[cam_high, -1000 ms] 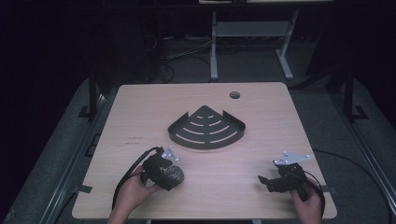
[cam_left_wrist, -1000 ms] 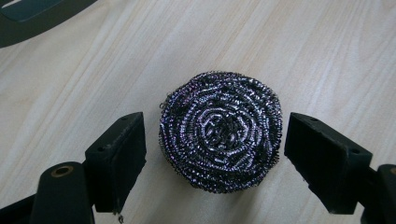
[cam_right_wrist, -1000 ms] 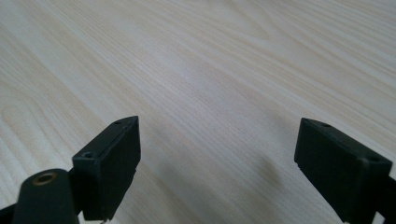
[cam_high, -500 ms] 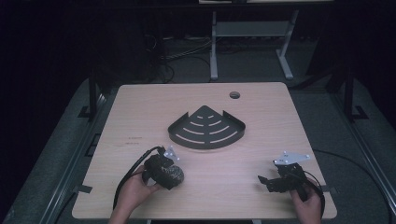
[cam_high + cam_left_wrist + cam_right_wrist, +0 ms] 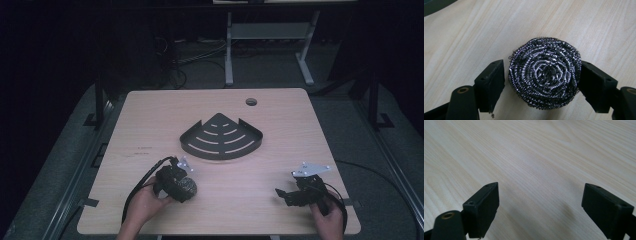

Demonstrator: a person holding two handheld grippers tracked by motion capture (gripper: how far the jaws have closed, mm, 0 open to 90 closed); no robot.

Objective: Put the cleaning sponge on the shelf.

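A round steel-wire scourer [image 5: 544,75] lies on the light wooden table [image 5: 150,125], near its front left [image 5: 187,187]. My left gripper [image 5: 541,75] points down over it with a jaw on each side. Its jaws have just been closing with the scourer between them. One pad [image 5: 594,85] touches the wire, while the other pad [image 5: 492,82] stands a sliver off, and the scourer still looks round and unsqueezed. In the high view a hand holds this left gripper [image 5: 184,189]. My right gripper [image 5: 282,194] rests at the front right, its jaws wide apart over bare wood [image 5: 540,195].
A black slotted corner rack [image 5: 221,137], fan-shaped with low walls, sits mid-table beyond both grippers. A round cable hole [image 5: 251,102] is near the far edge. Cables trail from both grippers off the front edge. Dark floor and a white stand frame [image 5: 230,50] lie beyond.
The left gripper's jaws look drawn in closer around the scourer. Both hands stay in the same places.
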